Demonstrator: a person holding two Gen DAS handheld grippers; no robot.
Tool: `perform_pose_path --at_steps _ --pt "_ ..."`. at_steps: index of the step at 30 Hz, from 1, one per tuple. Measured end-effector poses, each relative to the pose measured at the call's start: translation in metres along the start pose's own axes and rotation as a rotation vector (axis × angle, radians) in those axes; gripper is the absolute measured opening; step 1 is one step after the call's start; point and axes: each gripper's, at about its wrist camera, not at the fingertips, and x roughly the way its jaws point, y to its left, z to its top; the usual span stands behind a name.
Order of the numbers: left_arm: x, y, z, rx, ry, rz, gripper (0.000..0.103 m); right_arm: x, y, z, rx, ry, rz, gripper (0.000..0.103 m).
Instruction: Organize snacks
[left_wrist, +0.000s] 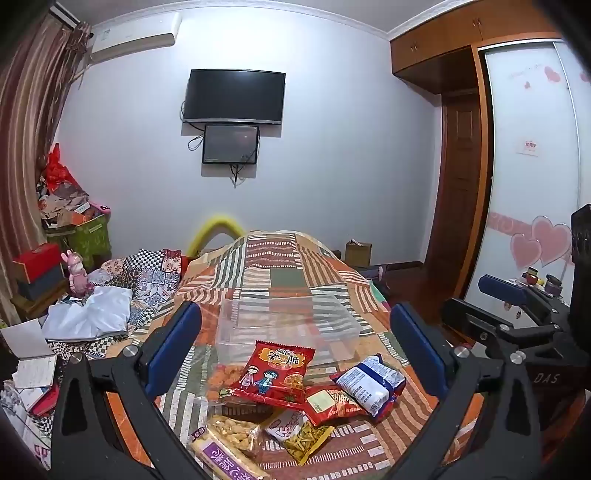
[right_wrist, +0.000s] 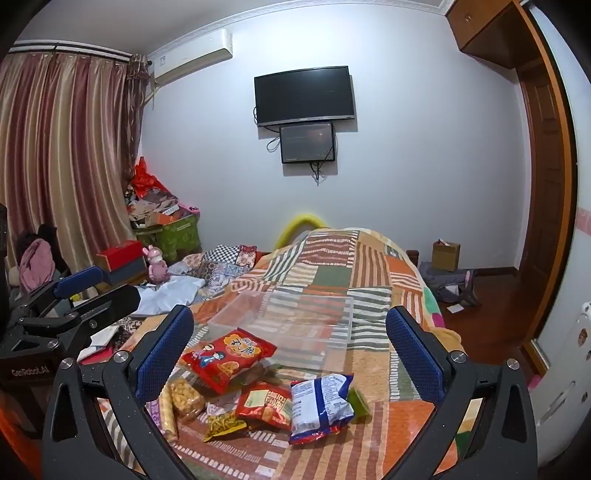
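Clear plastic bin (left_wrist: 288, 325) mid-bed, snack pile at near edge of the quilt (left_wrist: 295, 266)

Both grippers wide, nothing held: left gripper (left_wrist: 295, 350), right gripper (right_wrist: 291, 350). Red cartoon snack bag (left_wrist: 275, 373) leans on bin's near wall; blue-white pack (left_wrist: 369, 384) beside it, w/ peanut bag (left_wrist: 232, 432) closest.

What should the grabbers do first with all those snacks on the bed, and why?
Probably the right gripper should reach down to the blue and white packet. Both grippers are open and hold nothing, that packet lies on top of the pile nearest the right side, and the clear box just behind the snacks stands empty, ready to take it.
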Motion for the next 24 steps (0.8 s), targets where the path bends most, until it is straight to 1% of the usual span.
perform_pose_path --at_steps 24 --pt "-0.0003 0.0024 0.0020 -0.004 -0.002 0.009 0.103 0.0012 -0.0037 -0.0037 0.017 0.000 0.017 0.103"
